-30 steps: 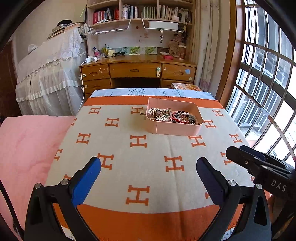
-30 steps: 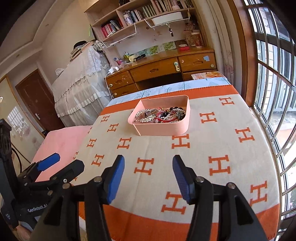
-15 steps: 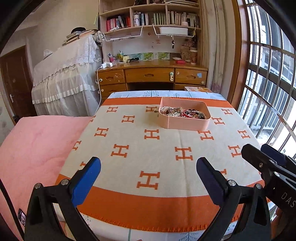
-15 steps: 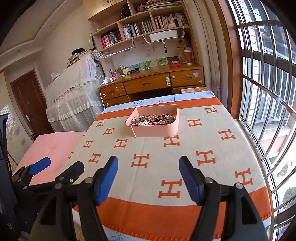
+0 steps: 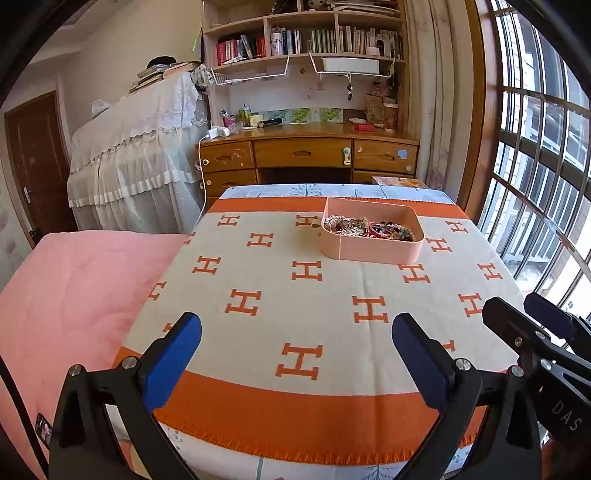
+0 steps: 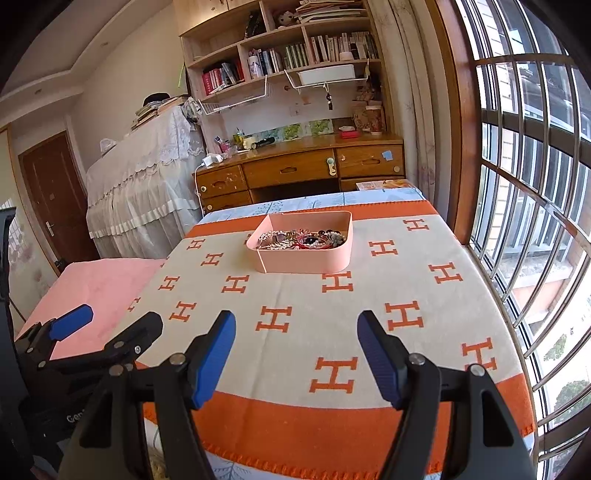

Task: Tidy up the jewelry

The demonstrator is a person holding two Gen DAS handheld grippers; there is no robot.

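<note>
Both grippers pulling back since earlier frames; pink tray (image 5: 371, 251) shrinking, sitting far across orange-patterned blanket (image 5: 295, 314). Jewelry (image 6: 303, 238) lying heaped inside tray. Left gripper (image 5: 296, 350) and right gripper (image 6: 296, 354) hovering wide, empty. Scene fitting pre-sort or finished.

We are seeing the tray (image 5: 369, 251) sitting on the blanket (image 5: 332, 295) toward its far side, the jewelry (image 5: 365, 227) lying inside it, and the desk (image 5: 306, 147) standing behind, under the shelves (image 5: 303, 33).

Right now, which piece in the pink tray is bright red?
The red bangle near the middle of the pink tray; the silver leafy piece left of it isn't.
</note>
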